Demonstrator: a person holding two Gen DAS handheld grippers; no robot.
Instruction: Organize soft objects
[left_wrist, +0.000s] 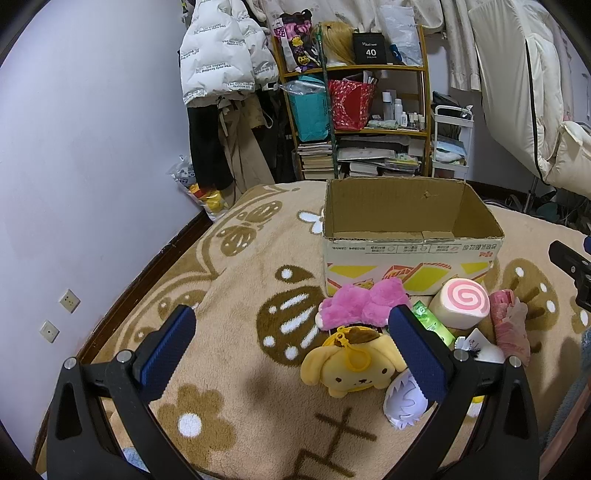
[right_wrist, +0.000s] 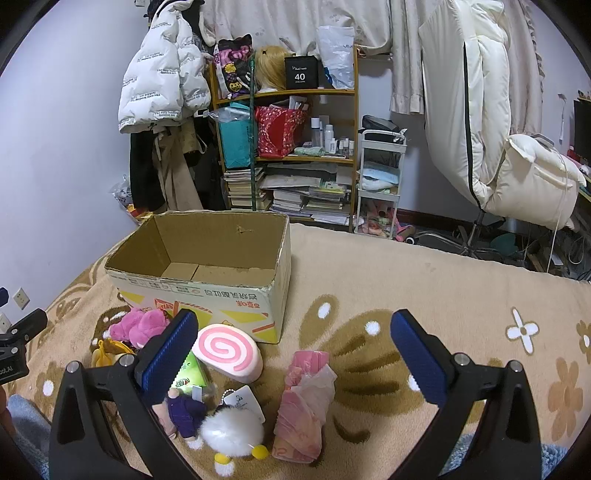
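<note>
One pink wrapped pack (right_wrist: 303, 406) lies lengthwise, pointing toward the cardboard box (right_wrist: 207, 295)

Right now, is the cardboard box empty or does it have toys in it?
Empty. The cardboard box stands open on top, and only its bare brown bottom shows inside. The soft toys, such as the pink swirl cushion, lie outside on the blanket.

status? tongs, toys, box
Left tongs open, right tongs open, both empty. Plush toys on blanket; cardboard box empty. Path clear.
</note>
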